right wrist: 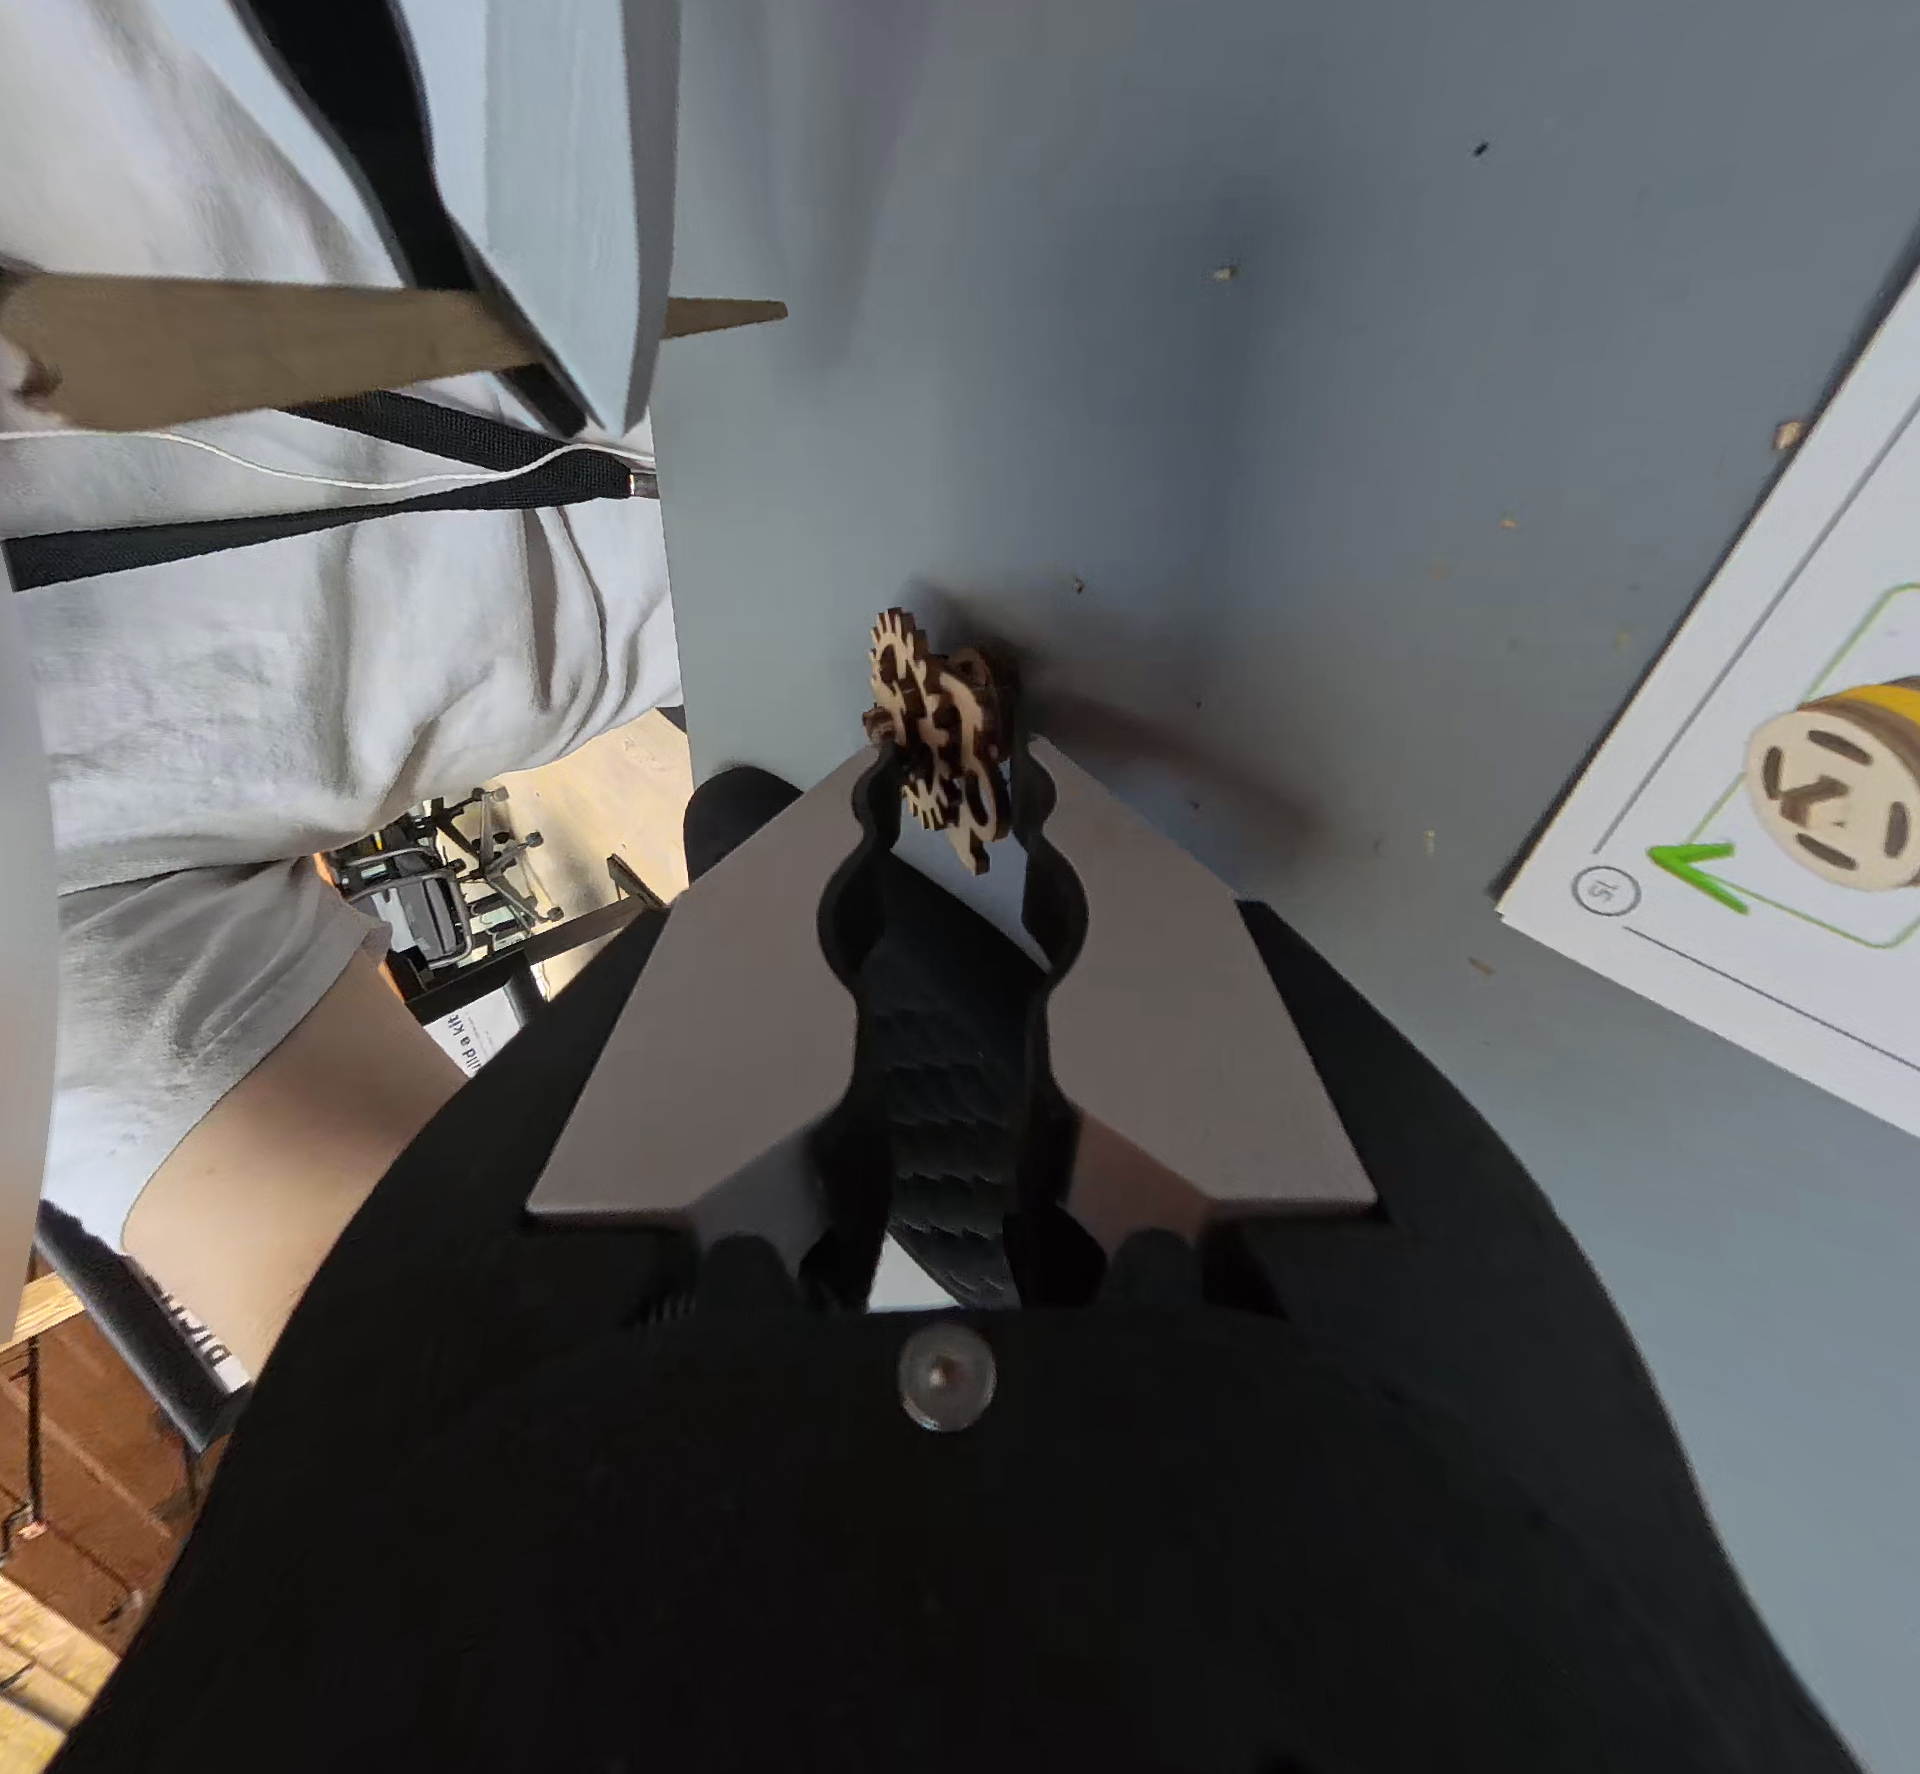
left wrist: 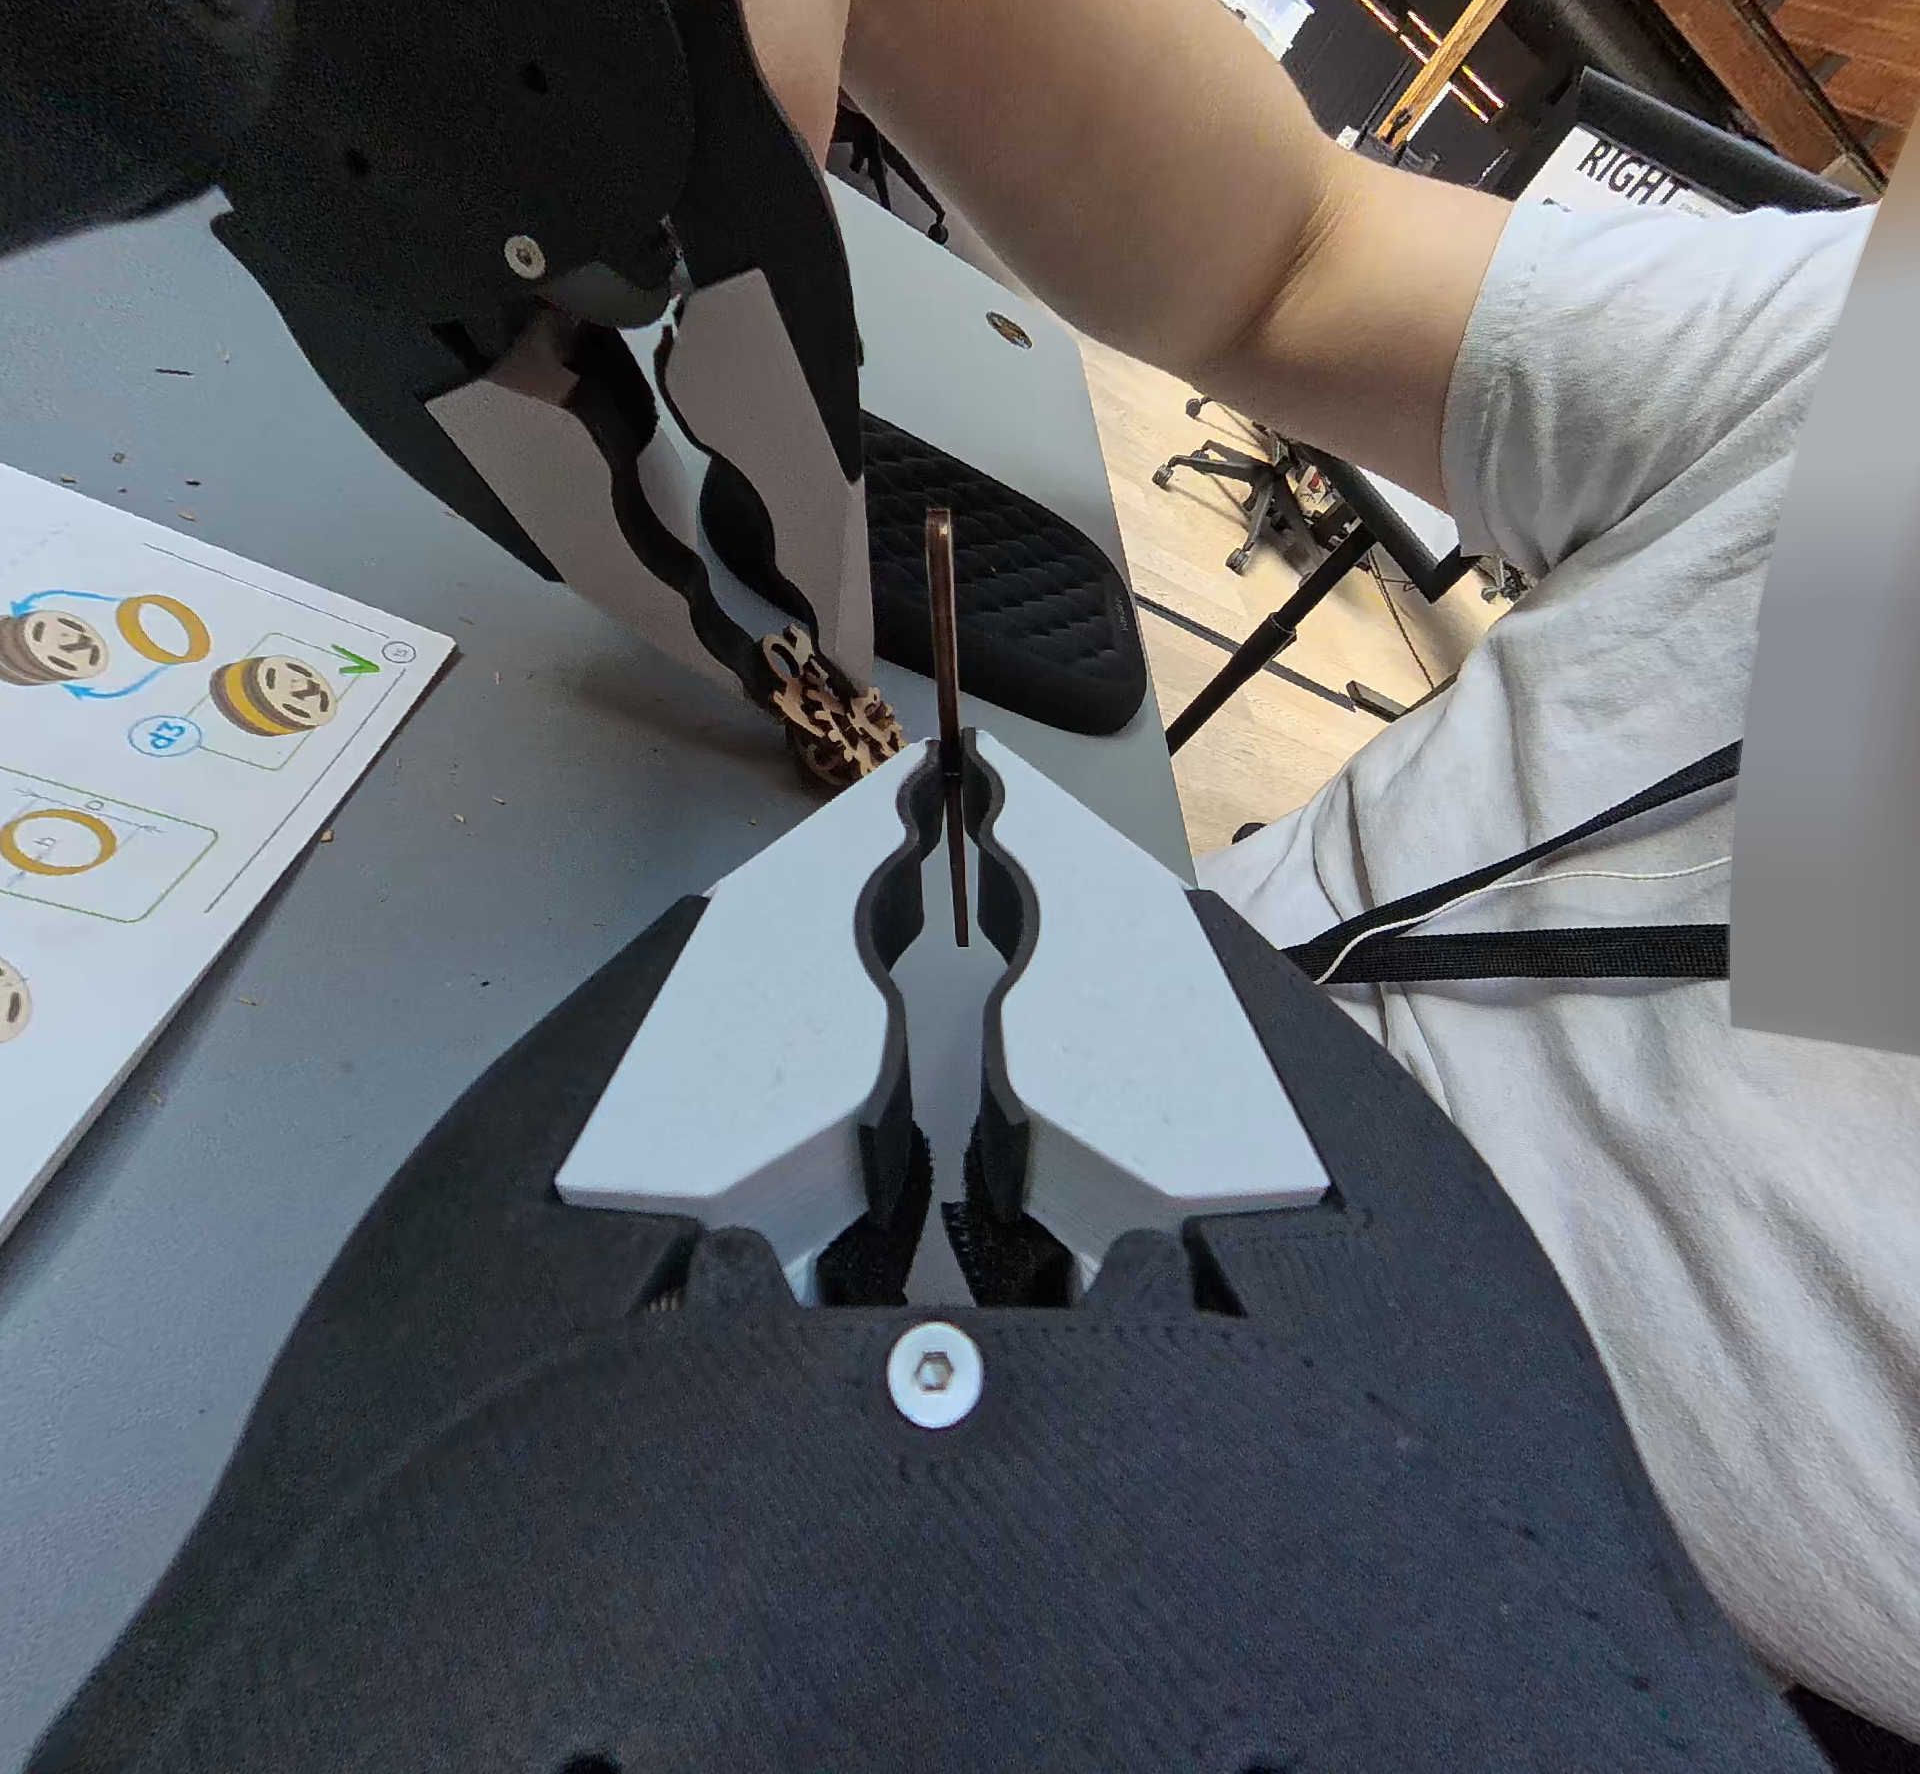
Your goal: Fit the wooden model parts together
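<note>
My left gripper (left wrist: 948,760) is shut on a thin flat wooden piece (left wrist: 943,623), which stands up edge-on past the fingertips. In the right wrist view that piece (right wrist: 260,353) shows blurred at the upper left as a long tapering strip. My right gripper (right wrist: 951,756) is shut on a small wooden gear assembly (right wrist: 940,737) and presses it against the grey table (right wrist: 1299,374). In the left wrist view the right gripper (left wrist: 821,675) reaches down from the upper left, and the gear assembly (left wrist: 836,722) sits just left of my left fingertips, apart from the flat piece.
A white instruction sheet (left wrist: 156,737) lies on the table to the left; it also shows in the right wrist view (right wrist: 1766,789). A black textured pad (left wrist: 987,602) lies behind the gears near the table's edge. A person's bare arm (left wrist: 1091,166) and white shirt (left wrist: 1610,1049) are close by. About 8 cm separates my left fingertips from my right.
</note>
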`<state>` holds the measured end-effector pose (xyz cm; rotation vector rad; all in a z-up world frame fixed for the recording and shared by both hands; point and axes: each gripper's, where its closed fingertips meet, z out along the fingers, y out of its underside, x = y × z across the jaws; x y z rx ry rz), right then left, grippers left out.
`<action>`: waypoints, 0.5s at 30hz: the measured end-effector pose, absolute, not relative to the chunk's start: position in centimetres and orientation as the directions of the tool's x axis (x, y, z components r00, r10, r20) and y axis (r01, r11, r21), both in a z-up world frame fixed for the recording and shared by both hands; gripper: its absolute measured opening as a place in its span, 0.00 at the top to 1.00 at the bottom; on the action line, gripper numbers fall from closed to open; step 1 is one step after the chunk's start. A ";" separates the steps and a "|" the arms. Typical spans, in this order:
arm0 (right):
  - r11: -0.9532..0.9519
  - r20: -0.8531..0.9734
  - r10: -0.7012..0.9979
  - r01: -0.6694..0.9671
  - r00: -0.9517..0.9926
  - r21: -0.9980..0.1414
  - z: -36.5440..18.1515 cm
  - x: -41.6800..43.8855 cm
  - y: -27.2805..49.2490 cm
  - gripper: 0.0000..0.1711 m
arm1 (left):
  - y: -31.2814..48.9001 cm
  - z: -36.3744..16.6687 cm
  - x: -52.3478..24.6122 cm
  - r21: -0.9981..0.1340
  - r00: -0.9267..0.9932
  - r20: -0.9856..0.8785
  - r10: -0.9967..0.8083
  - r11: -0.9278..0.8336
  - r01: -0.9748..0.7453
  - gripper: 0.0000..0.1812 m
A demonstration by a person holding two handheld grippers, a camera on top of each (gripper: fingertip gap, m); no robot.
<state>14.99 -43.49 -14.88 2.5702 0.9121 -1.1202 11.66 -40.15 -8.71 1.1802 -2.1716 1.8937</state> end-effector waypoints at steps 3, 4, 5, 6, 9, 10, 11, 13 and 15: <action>-0.785 -0.633 0.552 0.595 0.543 -0.174 -14.7 15.6 -42.2 0.86 | -40.2 -8.6 11.5 -0.838 -0.718 0.480 -0.505 -0.022 -0.545 1.00; -0.788 -0.599 0.572 0.579 0.561 -0.210 -14.5 15.9 -41.7 0.85 | -40.2 -8.6 11.4 -0.839 -0.718 0.477 -0.506 -0.020 -0.543 1.00; -0.790 -0.553 0.590 0.561 0.588 -0.247 -14.3 16.3 -41.1 0.83 | -40.1 -8.5 11.4 -0.841 -0.718 0.472 -0.511 -0.018 -0.541 1.00; -0.792 -0.500 0.605 0.535 0.620 -0.294 -14.0 16.7 -40.6 0.82 | -40.0 -8.5 11.4 -0.844 -0.718 0.467 -0.516 -0.017 -0.536 1.00; -0.742 -0.258 0.641 0.496 0.723 -0.451 -12.7 18.3 -39.9 0.82 | -39.6 -8.0 11.5 -0.851 -0.716 0.462 -0.524 -0.033 -0.524 1.00; -0.704 -0.144 0.631 0.484 0.762 -0.520 -12.0 18.8 -39.5 0.82 | -39.4 -7.9 11.6 -0.852 -0.711 0.462 -0.530 -0.043 -0.522 1.00; -0.652 -0.080 0.633 0.474 0.770 -0.592 -11.1 18.3 -39.7 0.82 | -39.1 -7.8 11.7 -0.852 -0.704 0.462 -0.539 -0.052 -0.520 1.00; -0.527 0.016 0.584 0.393 0.812 -0.754 -9.2 17.1 -39.7 0.79 | -38.7 -7.8 12.0 -0.853 -0.691 0.462 -0.556 -0.063 -0.519 1.00; -0.488 0.036 0.522 0.333 0.852 -0.807 -9.3 16.5 -40.5 0.79 | -38.4 -7.9 12.2 -0.847 -0.678 0.472 -0.564 -0.077 -0.526 1.00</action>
